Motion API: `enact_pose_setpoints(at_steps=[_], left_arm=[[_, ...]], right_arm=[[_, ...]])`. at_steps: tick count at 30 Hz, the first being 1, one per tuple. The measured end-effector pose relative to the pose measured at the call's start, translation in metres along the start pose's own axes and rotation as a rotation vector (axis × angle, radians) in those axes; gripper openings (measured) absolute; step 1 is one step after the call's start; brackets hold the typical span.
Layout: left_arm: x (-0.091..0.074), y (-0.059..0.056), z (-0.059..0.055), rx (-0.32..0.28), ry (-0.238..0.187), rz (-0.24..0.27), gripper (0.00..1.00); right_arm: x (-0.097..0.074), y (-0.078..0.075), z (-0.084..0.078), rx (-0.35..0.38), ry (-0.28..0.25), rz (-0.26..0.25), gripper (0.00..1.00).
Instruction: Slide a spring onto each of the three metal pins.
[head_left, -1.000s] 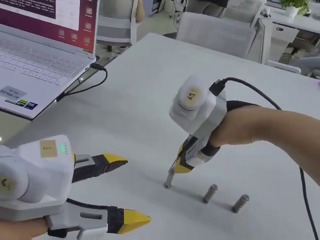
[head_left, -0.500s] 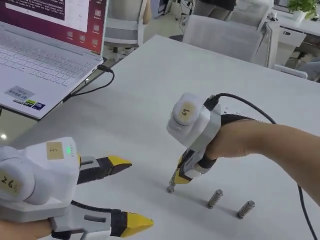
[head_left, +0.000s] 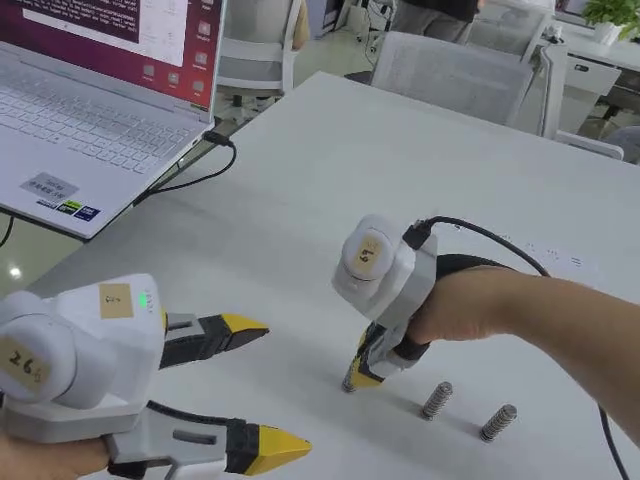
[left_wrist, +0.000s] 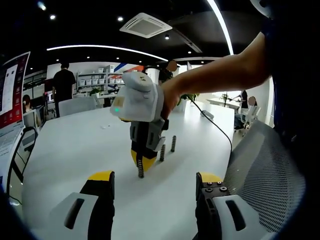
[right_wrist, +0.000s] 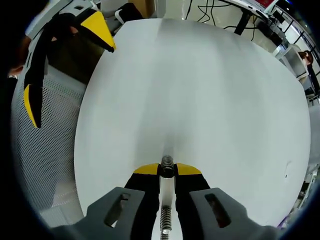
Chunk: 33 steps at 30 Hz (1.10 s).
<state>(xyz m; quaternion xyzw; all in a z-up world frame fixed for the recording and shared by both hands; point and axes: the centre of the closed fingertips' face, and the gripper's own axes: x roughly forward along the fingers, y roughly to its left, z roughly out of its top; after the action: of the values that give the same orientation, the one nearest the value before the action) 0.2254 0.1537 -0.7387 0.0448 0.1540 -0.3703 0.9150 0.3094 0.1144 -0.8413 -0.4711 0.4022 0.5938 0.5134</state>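
Observation:
My right gripper (head_left: 357, 378) points down at the white table (head_left: 300, 200), shut on a spring (right_wrist: 167, 167) that stands on the leftmost pin. In the left gripper view the same spring (left_wrist: 140, 171) reaches from the yellow tips of the right gripper (left_wrist: 142, 161) down to the table. Two more springs (head_left: 436, 400) (head_left: 497, 422) stand on pins to its right. My left gripper (head_left: 270, 385) hovers open at the lower left with nothing between its fingers. Its jaws (left_wrist: 155, 180) aim at the pins.
An open laptop (head_left: 90, 90) sits at the table's far left corner, with a black cable (head_left: 185, 175) plugged into its side. Mesh office chairs (head_left: 455, 70) stand beyond the far edge. The right gripper's cable (head_left: 500, 245) trails over the forearm.
The right gripper has dropped lower over the leftmost pin, carrying the spring down until the bare pin base is covered. The left gripper holds still; the head camera has shifted.

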Motion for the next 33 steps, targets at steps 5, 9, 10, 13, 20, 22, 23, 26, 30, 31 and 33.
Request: enact_pose_setpoints(at_steps=[5,9,10,13,20,22,23,26,30,31,33], left_arm=[[0.0,-0.001,-0.002,-0.003,0.003,-0.003,0.62],[0.001,-0.001,-0.002,-0.003,0.003,-0.004,0.62],[0.001,-0.001,-0.002,-0.002,0.004,-0.006,0.62],[0.001,-0.002,-0.002,0.0,0.007,-0.01,0.62],[0.001,-0.002,-0.001,0.001,0.007,-0.011,0.62],[0.001,-0.002,-0.001,0.003,0.007,-0.01,0.62],[0.001,-0.002,-0.001,0.002,0.007,-0.011,0.62],[0.001,-0.002,-0.002,0.0,0.008,-0.012,0.62],[0.003,-0.003,-0.003,-0.004,0.008,-0.015,0.62],[0.003,-0.004,-0.003,-0.004,0.007,-0.016,0.62],[0.004,-0.004,-0.003,-0.002,0.008,-0.019,0.62]], right_arm=[[0.0,-0.001,0.003,0.006,-0.009,-0.001,0.08],[0.0,0.0,0.004,0.009,-0.017,0.003,0.09],[0.0,0.0,0.005,0.008,-0.019,0.003,0.09],[0.0,0.001,0.006,0.001,-0.024,0.001,0.09],[-0.002,0.002,0.006,0.001,-0.034,-0.003,0.14],[-0.004,0.002,0.005,0.01,-0.043,-0.002,0.16],[-0.005,0.002,0.005,0.015,-0.05,-0.003,0.17],[-0.009,-0.001,0.003,0.022,-0.064,-0.016,0.2],[-0.016,-0.004,0.002,0.04,-0.112,-0.038,0.28],[-0.018,-0.004,0.001,0.047,-0.116,-0.04,0.28],[-0.021,-0.003,0.0,0.057,-0.136,-0.045,0.29]])
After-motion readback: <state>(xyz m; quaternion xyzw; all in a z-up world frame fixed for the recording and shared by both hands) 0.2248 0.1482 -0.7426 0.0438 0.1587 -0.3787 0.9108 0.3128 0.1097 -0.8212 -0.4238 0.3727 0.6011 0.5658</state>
